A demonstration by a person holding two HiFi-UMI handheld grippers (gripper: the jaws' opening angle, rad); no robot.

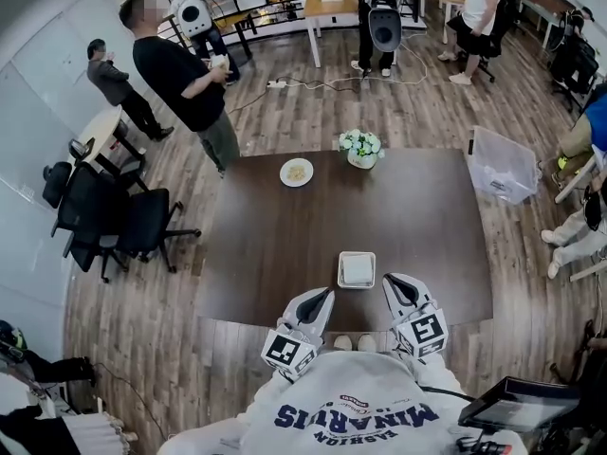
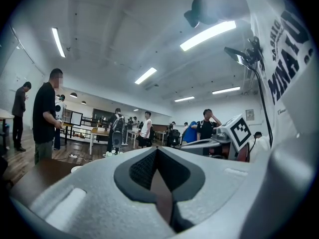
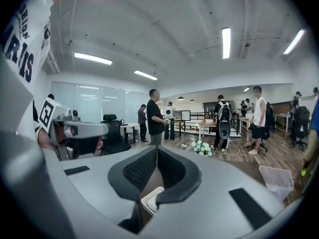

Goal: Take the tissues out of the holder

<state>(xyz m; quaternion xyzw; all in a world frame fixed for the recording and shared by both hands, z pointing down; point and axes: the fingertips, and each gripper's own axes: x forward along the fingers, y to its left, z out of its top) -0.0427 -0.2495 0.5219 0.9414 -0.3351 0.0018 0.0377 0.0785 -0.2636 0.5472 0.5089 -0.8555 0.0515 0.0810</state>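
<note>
A white rectangular tissue holder (image 1: 357,269) with white tissues lying in it stands near the front edge of the dark brown table (image 1: 285,245). My left gripper (image 1: 327,295) hovers just left of and behind the holder, its jaws meeting at the tip with nothing between them. My right gripper (image 1: 389,282) sits just right of the holder, also shut and empty. In the right gripper view the holder (image 3: 151,199) shows low behind the closed jaws (image 3: 157,149). In the left gripper view the tips (image 2: 157,149) meet and the holder is hidden.
A small plate with food (image 1: 297,172) and a pot of white flowers (image 1: 360,148) stand at the table's far side. A clear plastic bin (image 1: 501,165) lies on the floor at the right, black office chairs (image 1: 114,218) at the left. A person (image 1: 185,74) stands beyond the far left corner.
</note>
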